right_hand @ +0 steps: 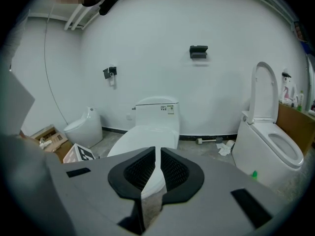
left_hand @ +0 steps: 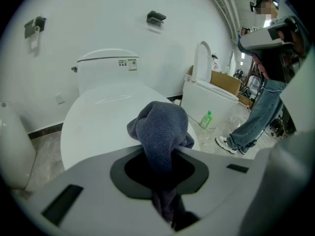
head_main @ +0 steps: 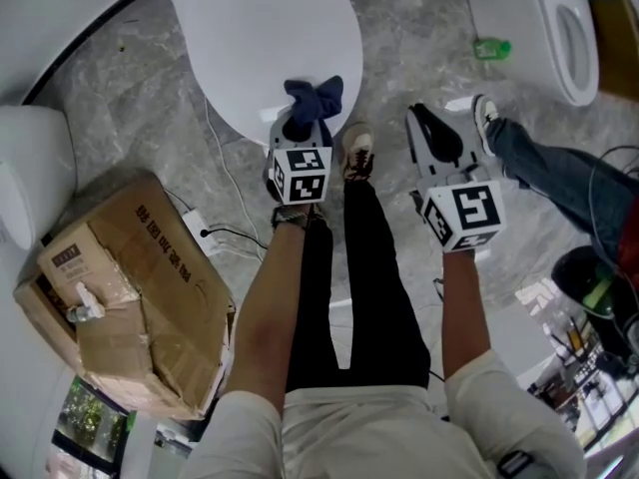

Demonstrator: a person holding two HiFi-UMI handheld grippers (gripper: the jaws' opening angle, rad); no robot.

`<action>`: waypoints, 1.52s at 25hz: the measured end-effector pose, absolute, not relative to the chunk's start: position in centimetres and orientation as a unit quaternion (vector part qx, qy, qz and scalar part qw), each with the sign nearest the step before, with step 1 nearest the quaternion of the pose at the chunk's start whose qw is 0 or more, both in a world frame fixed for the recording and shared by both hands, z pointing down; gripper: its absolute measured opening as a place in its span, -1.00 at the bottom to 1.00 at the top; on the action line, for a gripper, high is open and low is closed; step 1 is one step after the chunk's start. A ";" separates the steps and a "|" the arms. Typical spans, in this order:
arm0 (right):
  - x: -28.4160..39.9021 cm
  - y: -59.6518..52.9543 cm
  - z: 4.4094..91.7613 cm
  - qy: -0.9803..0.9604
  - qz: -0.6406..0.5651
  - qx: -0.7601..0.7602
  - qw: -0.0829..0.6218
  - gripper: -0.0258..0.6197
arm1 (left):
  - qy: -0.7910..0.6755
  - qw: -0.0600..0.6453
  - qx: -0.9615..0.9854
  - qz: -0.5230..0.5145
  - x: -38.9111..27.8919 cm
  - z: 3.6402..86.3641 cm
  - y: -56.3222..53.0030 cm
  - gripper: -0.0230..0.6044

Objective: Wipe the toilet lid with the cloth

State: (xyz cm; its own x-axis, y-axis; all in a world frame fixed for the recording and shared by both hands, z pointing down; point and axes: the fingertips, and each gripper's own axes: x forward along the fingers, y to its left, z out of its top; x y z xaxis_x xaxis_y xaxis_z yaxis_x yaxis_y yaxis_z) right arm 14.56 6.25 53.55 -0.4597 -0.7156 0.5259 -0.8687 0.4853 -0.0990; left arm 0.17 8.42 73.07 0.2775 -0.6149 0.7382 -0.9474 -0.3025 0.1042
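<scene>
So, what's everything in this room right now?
toilets: three, white; closed-lid toilet ahead, open toilet right, small toilet left
cloth: one, dark blue, by the closed lid's front edge
cardboard box: one, brown, floor left
bottle: one, green, floor by the open toilet
bystander: one, blue jeans, right
legs: two, black trousers, centre
hand-held grippers: two, grey; left hand-held gripper clamps the cloth, right hand-held gripper empty

Grey left gripper (head_main: 296, 134) and right gripper (head_main: 422, 119), black-and-white marker cubes (head_main: 301, 174), cream short sleeves (head_main: 240, 432), black trousers (head_main: 364, 287).
</scene>
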 end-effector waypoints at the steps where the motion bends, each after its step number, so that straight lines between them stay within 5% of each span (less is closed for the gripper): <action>1: 14.2 6.4 53.5 -0.837 0.180 0.472 0.213 -0.75 | -0.528 0.279 0.744 0.299 -0.7 73.1 8.9 -0.74; 13: 9.7 7.0 49.8 -0.860 0.167 0.439 0.200 -0.76 | -0.579 0.284 0.697 0.313 -10.5 71.8 11.4 -0.74; 23: 6.3 3.4 38.3 -0.884 0.119 0.421 0.165 -0.77 | -0.602 0.227 0.725 0.245 -14.8 56.2 7.9 -0.74; 38: 5.9 1.7 22.2 -0.891 0.062 0.432 0.126 -0.81 | -0.581 0.110 0.795 0.131 -12.5 29.7 4.1 -0.74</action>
